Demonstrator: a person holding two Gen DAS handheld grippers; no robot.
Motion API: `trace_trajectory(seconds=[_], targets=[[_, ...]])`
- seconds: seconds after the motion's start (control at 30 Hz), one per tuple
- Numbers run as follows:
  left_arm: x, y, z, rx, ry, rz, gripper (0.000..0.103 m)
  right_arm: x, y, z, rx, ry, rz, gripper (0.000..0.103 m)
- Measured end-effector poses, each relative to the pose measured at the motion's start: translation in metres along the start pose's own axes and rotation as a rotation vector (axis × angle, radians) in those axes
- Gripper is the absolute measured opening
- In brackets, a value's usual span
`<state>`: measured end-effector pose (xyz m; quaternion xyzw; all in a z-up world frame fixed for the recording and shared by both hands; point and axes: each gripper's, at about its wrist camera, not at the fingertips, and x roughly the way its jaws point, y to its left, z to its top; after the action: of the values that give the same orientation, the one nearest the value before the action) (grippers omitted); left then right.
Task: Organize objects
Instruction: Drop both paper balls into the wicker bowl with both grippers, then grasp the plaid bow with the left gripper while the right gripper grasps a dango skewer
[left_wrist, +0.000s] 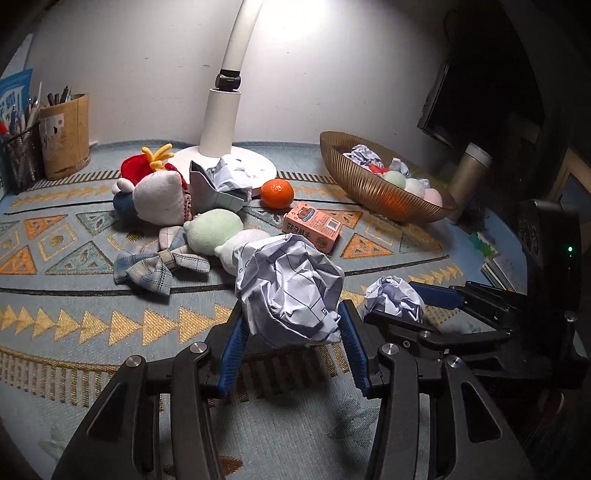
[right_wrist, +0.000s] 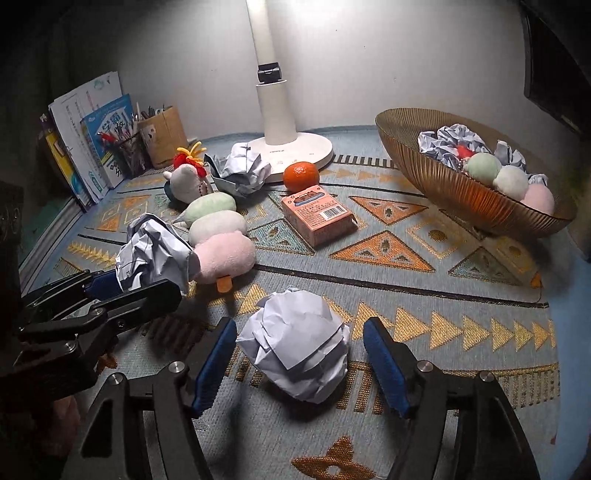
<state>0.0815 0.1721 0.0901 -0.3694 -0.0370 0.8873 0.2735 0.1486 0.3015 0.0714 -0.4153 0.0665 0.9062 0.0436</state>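
Left gripper (left_wrist: 293, 332) is clenched on a crumpled paper ball (left_wrist: 291, 291), both blue pads pressed into its sides; ball looks lifted off the patterned table runner (left_wrist: 92, 325), shadow visible beneath it. In the right wrist view the same gripper (right_wrist: 147, 280) comes in from the left edge with that paper wad (right_wrist: 153, 254) at its tips, just beside the pink end of the plush dango skewer (right_wrist: 218, 236).

Right gripper (right_wrist: 299, 354) is spread wide, jaws on either side of a second crumpled paper ball (right_wrist: 295, 354) that sits on the runner; pads clear of the paper on both sides, not touching. The left wrist view shows that smaller ball (left_wrist: 393, 301) between the right gripper's fingers (left_wrist: 436, 299), coming in from the right.

Rest of the surface:
- Ribbed amber bowl (right_wrist: 454, 192) far right, already holding crumpled paper, another dango plush and something red.
- Orange snack box (right_wrist: 317, 216) lying flat mid-table, mandarin (right_wrist: 301, 176) just behind it, near the lamp base (right_wrist: 295, 151).
- Third paper wad (right_wrist: 245, 166) resting on a folded grey paper piece against the lamp base.
- White plush with red and yellow top (left_wrist: 159, 188) left of that, plaid bow (left_wrist: 159, 266) in front of it.
- Pen holders (left_wrist: 64, 136) and books (right_wrist: 96, 147) in the back left corner.
- Metal tumbler (left_wrist: 469, 173) behind the bowl.
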Motion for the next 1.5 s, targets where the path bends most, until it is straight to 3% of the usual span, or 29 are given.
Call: trace_trajectory(seconds=[0.1,0.23,0.3,0.37,0.53,0.7,0.77,0.8,0.83,0.9,1.03,1.17,1.23,1.27,1.37,1.43,1.5], targets=[[0.002,-0.001,0.000,0.005,0.005,0.018,0.045,-0.002,0.005,-0.002,-0.024,-0.006,-0.040,0.045],[0.004,-0.006,0.001,0.024,0.016,0.034,0.045,-0.017,-0.003,-0.004,0.011,-0.052,-0.021,0.045],[0.004,-0.012,0.010,0.024,0.032,-0.016,0.045,-0.028,-0.017,0.001,0.056,-0.054,-0.038,0.045],[0.002,-0.028,0.035,0.060,0.019,-0.034,0.045,-0.049,-0.038,0.015,0.092,-0.087,-0.073,0.045],[0.023,-0.084,0.127,0.155,-0.048,-0.118,0.046,-0.111,-0.102,0.072,0.235,-0.271,-0.192,0.045],[0.098,-0.106,0.184,0.100,0.012,-0.200,0.047,-0.103,-0.149,0.104,0.375,-0.291,-0.142,0.047],[0.123,-0.104,0.188,0.065,0.035,-0.209,0.070,-0.083,-0.161,0.109,0.411,-0.269,-0.073,0.054],[0.135,-0.099,0.189,0.042,0.057,-0.148,0.076,-0.070,-0.169,0.110,0.445,-0.249,-0.045,0.065],[0.144,-0.094,0.189,0.029,0.091,-0.127,0.076,-0.060,-0.177,0.108,0.487,-0.229,-0.046,0.069],[0.145,-0.079,0.186,-0.011,0.113,-0.158,0.076,-0.049,-0.190,0.101,0.555,-0.215,-0.034,0.069],[0.099,-0.058,0.179,-0.036,0.054,-0.174,0.076,-0.062,-0.181,0.093,0.542,-0.227,-0.013,0.069],[0.015,-0.032,0.156,-0.033,-0.067,-0.123,0.080,-0.082,-0.143,0.091,0.475,-0.226,0.067,0.070],[-0.022,-0.018,0.133,-0.033,-0.105,-0.091,0.103,-0.087,-0.107,0.083,0.407,-0.216,0.094,0.073],[-0.037,-0.009,0.119,-0.036,-0.123,-0.058,0.102,-0.085,-0.087,0.079,0.369,-0.206,0.089,0.076],[-0.063,0.021,0.078,-0.062,-0.163,0.090,0.102,-0.076,-0.035,0.056,0.296,-0.231,0.030,0.077],[-0.059,0.047,0.058,-0.091,-0.144,0.197,0.102,-0.068,-0.013,0.041,0.291,-0.290,-0.058,0.079],[-0.049,0.063,0.040,-0.079,-0.140,0.340,0.102,-0.051,0.000,0.033,0.256,-0.292,-0.081,0.083]])
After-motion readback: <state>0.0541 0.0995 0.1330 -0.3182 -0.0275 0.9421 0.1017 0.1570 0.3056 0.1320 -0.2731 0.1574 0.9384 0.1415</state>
